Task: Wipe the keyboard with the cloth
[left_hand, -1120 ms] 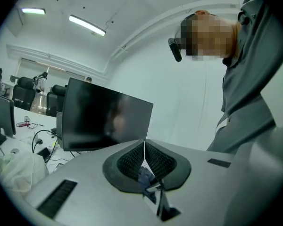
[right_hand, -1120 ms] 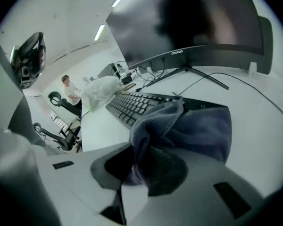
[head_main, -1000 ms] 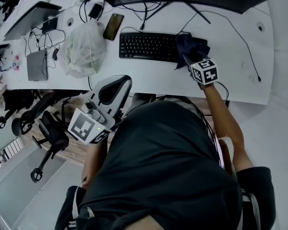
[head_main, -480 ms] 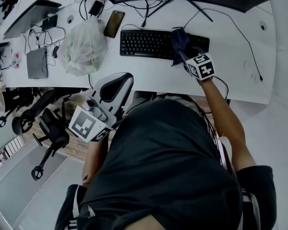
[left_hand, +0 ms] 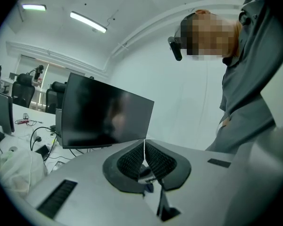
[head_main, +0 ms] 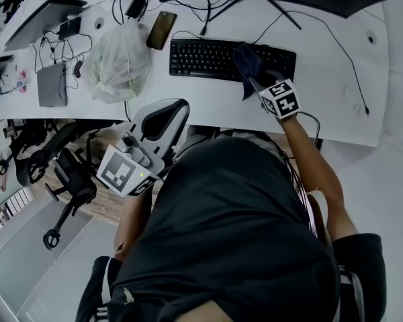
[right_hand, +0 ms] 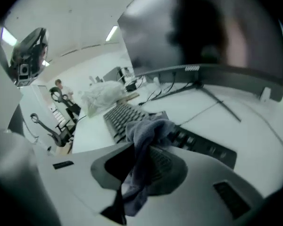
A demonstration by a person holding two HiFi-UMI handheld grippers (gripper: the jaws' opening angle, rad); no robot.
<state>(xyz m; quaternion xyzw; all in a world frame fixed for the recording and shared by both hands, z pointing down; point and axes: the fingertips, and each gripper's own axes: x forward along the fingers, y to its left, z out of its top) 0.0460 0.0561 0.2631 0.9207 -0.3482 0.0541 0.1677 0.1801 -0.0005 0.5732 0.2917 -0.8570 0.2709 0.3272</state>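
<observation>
Right hand-held gripper [right_hand: 142, 166] clamped on a bunched fold of cloth [right_hand: 148, 131], loose end draped on the right part of keyboard [head_main: 201, 59] on tabletop [head_main: 322, 106]. Soft, light, limp by the look, prone to slipping: deep pinch in the bunch safest. Left hand-held gripper [left_hand: 144, 160] with jaws together, empty, off the tabletop.

Nothing legible anywhere right now. The left claw [left_hand: 144, 149] carries its marker cube [head_main: 123, 174], and the right claw [right_hand: 140, 160] has another: square patterns only, no letters. Legends on the keyboard [head_main: 211, 59] are too small, and the badge [right_hand: 192, 68] under the monitor [right_hand: 203, 32] is blurred.
</observation>
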